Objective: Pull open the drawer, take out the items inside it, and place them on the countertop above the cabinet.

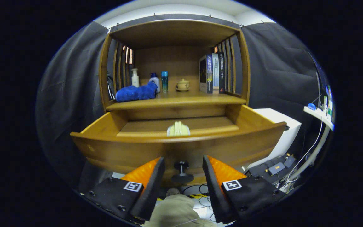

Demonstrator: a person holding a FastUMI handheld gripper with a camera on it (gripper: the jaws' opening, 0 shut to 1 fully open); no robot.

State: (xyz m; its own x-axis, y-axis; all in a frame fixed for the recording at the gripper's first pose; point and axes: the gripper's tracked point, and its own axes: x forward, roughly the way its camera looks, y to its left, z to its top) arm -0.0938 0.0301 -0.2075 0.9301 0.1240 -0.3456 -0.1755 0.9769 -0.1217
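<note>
Gripper view. The claw [183, 164] was held level and pointed straight at the front of the wooden cabinet [175, 34], fingers [151, 176] spread wide apart with nothing between the pads. The dark drawer knob [181, 171] sat in the gap between the two fingers, touching neither.

The drawer [178, 148] stood pulled well out from the cabinet, its curved front panel just ahead of the fingertips. Inside, a pale cream-coloured item [178, 129] lay against the inner side of the front panel, about midway across; what kind of object it was could not be told. The remaining drawer floor looked like bare wood.

The bench [175, 101] above the drawer carried a blue towel [136, 92] at its left, then a white pump bottle [135, 78], a white bottle with a blue cap [155, 81], a slim teal bottle [164, 81] and a small lidded teacup [183, 84] toward the middle. A row of upright books [213, 73] stood at the right against the slatted side.

To the cabinet's right stood a white box [279, 126], with dark devices and white cables [304, 157] on the floor below it. A patch of beige cloth [175, 211] showed under the claw.
</note>
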